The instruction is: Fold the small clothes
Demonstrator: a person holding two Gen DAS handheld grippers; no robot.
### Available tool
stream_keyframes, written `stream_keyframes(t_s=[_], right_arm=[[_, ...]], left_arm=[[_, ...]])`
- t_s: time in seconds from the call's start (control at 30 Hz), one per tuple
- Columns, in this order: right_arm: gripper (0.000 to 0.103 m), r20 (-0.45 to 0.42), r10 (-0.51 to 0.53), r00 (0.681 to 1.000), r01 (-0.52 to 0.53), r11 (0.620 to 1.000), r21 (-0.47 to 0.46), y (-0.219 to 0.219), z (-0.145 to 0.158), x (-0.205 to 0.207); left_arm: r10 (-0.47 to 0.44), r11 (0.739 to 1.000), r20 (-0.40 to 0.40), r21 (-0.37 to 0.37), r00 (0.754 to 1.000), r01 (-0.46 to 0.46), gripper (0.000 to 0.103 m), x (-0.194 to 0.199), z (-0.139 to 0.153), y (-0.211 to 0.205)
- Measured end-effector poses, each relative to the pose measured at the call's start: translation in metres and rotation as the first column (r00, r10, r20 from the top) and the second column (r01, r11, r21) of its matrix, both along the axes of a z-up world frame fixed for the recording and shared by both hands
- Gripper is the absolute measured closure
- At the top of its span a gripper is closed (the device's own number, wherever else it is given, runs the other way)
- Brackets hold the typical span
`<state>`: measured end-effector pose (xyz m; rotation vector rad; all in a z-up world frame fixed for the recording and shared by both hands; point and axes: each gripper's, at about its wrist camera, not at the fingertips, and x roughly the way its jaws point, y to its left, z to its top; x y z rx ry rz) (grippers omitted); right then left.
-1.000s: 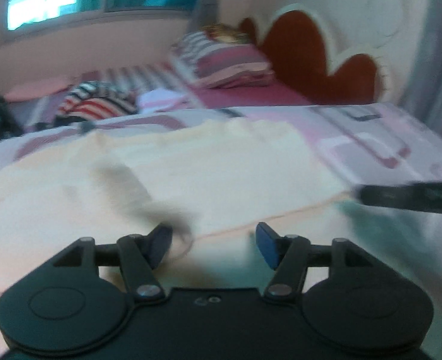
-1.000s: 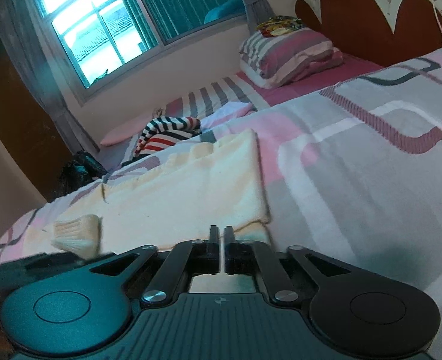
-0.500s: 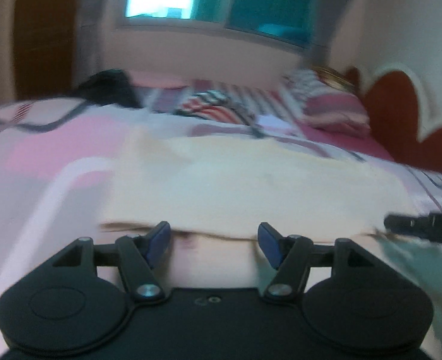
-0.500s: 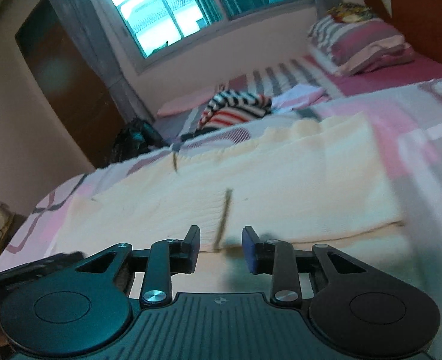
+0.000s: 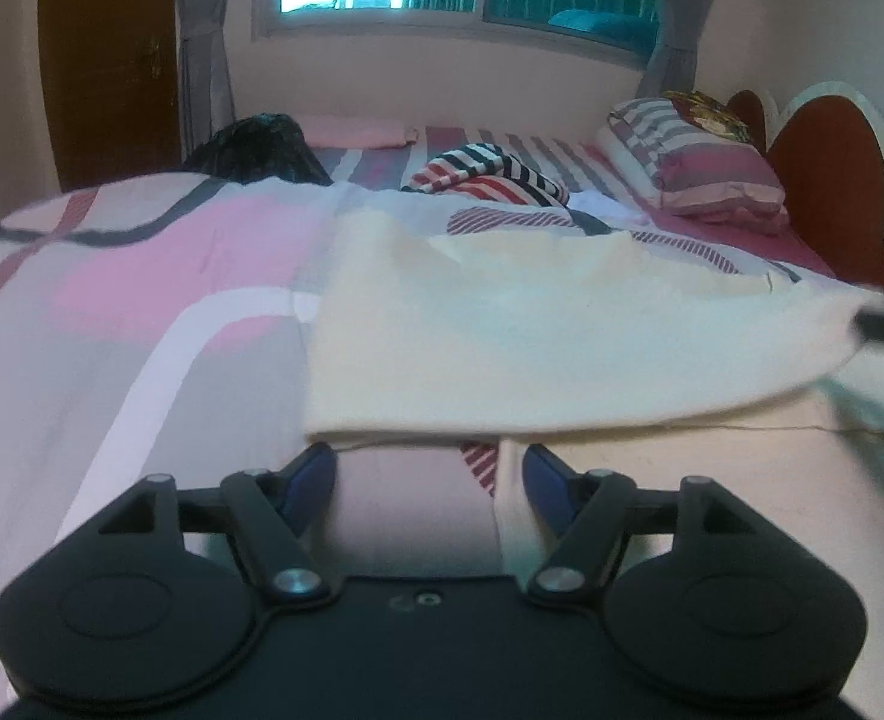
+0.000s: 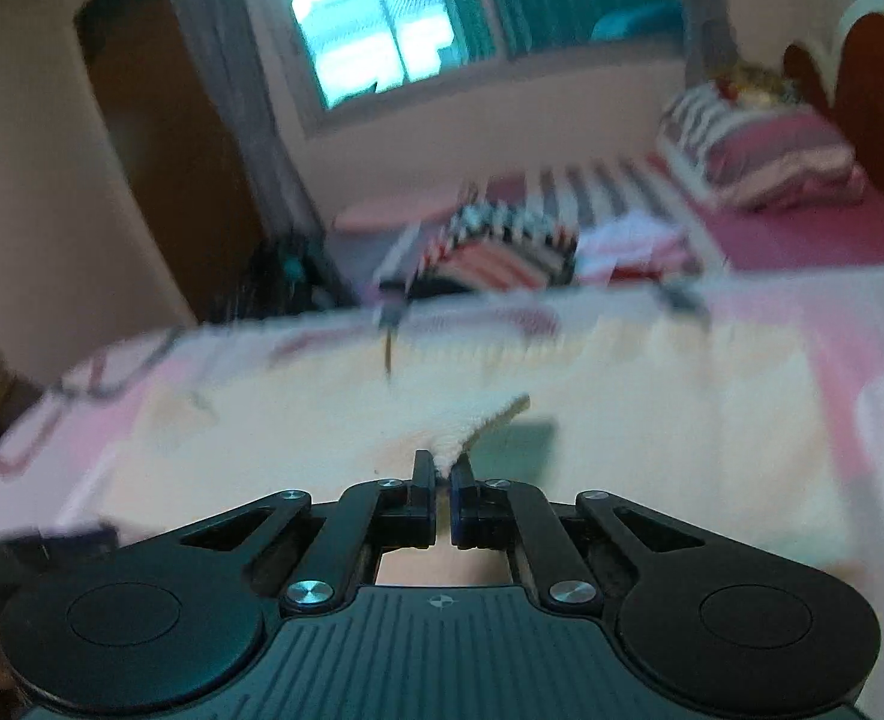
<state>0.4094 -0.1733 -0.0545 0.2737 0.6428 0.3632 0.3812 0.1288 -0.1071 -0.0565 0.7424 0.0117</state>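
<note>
Right tongs (image 6: 443, 471) newly pinching garment (image 5: 562, 336)

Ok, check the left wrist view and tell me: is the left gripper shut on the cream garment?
No, the left gripper stands wide open, its blue fingertips apart with the cream garment edge just beyond them.

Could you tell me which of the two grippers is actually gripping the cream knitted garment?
The right gripper: its jaws are pinched shut on a raised fold of the cream knitted garment, whereas the left gripper is open, holding nothing.
</note>
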Motion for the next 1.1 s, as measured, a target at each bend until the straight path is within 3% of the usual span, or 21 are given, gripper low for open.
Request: stream_keyframes(t_s=[0.13, 0.63, 0.97, 1.1], right_arm=[[0.1, 0.07, -0.105, 0.992, 0.105, 0.994, 0.006, -0.037, 0.021, -0.006], [0.1, -0.006, -0.175, 0.985, 0.175, 0.984, -0.03, -0.092, -0.001, -0.013], [0.1, -0.048, -0.19, 0.981, 0.189, 0.982, -0.028, -0.1, -0.015, -0.022], [0.1, -0.074, -0.194, 0.978, 0.191, 0.98, -0.045, -0.099, -0.026, -0.021]], left_arm=[[-0.004, 1.0, 0.009, 0.025, 1.0, 0.004, 0.041, 0.007, 0.001, -0.005], [-0.056, 0.998, 0.015, 0.032, 0.998, 0.056, 0.064, 0.014, 0.002, -0.011], [-0.07, 0.995, -0.02, 0.066, 0.997, 0.071, 0.062, 0.012, 0.004, -0.017], [-0.067, 0.997, -0.019, 0.034, 0.998, 0.067, 0.061, 0.012, 0.002, -0.012]])
